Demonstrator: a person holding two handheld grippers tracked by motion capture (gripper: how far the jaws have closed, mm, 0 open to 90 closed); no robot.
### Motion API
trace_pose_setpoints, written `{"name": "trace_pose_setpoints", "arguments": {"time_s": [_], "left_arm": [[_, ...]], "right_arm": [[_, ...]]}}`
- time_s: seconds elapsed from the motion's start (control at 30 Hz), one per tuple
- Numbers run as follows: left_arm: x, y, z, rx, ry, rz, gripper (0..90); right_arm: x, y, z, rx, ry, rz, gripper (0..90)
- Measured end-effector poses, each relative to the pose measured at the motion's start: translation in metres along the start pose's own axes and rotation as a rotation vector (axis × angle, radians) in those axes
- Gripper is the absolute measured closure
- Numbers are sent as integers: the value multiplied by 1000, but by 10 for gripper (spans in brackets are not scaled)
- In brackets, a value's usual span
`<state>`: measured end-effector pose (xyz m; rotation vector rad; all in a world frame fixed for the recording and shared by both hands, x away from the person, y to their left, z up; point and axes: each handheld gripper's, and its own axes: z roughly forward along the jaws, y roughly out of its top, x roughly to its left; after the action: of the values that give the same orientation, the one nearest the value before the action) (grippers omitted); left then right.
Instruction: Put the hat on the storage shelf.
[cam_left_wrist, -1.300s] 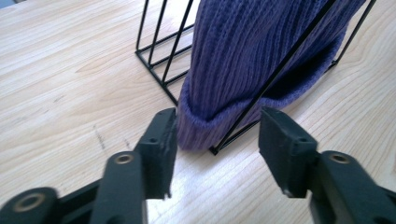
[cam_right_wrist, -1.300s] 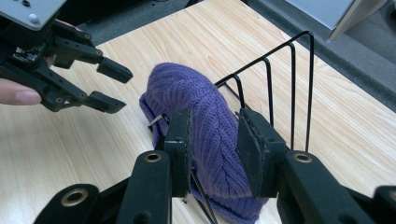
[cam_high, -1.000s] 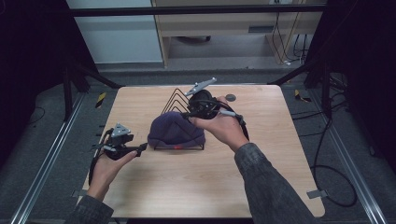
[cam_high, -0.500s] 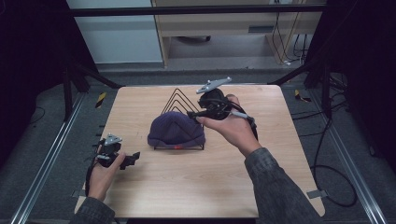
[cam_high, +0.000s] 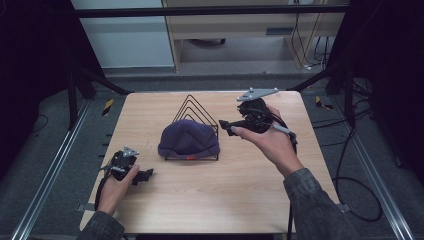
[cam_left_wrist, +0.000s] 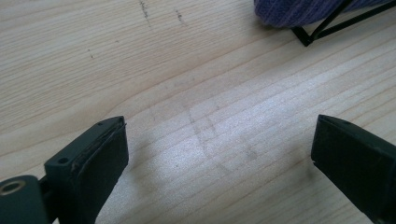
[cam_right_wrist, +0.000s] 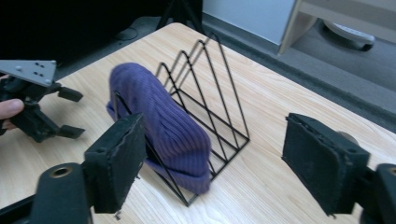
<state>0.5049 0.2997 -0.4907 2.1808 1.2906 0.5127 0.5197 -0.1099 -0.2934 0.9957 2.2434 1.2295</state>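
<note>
Hat: a purple knitted hat (cam_high: 189, 139) is draped over the front loops of a black wire rack (cam_high: 195, 111), near the middle of the wooden table (cam_high: 210, 195); its brim hangs down to the rack's base bars.
Rack: it stands upright, and its rear triangular loops rise bare behind the hat. In the right gripper view the hat (cam_right_wrist: 161, 123) covers the near end of the rack (cam_right_wrist: 219, 88).
Right gripper: the right gripper (cam_high: 229, 126) is held above the table just to the right of the rack, apart from the hat. Its jaws have just been opening and stand wide with nothing between them; the hat and rack lie beyond them in its own view.
Left gripper: the left gripper (cam_high: 145, 175) sits low at the table's front left, well apart from the hat. Its jaws have just been opening; they are spread over bare wood and hold nothing.
Left gripper view: a corner of the hat (cam_left_wrist: 308, 10) and the rack's base (cam_left_wrist: 322, 29) lie at the top edge.
</note>
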Motion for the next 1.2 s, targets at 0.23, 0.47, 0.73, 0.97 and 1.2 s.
{"name": "trace_pose_setpoints", "arguments": {"time_s": [0.23,0.47,0.73,0.97,1.2], "left_arm": [[-2,0,2,15,-6,16,34],[-2,-1,3,25,-4,9,34],[-4,-1,5,31,-9,6,19],[-3,-2,6,30,-19,-11,0],[-3,-2,7,30,-23,-13,0]], "right_arm": [[-11,-20,-12,-13,-20,29,142],[-23,-42,-27,-13,-48,35,127],[-32,-61,-39,-1,-69,38,116],[-42,-85,-43,0,-89,76,108],[-54,-111,-38,28,-112,123,107]]}}
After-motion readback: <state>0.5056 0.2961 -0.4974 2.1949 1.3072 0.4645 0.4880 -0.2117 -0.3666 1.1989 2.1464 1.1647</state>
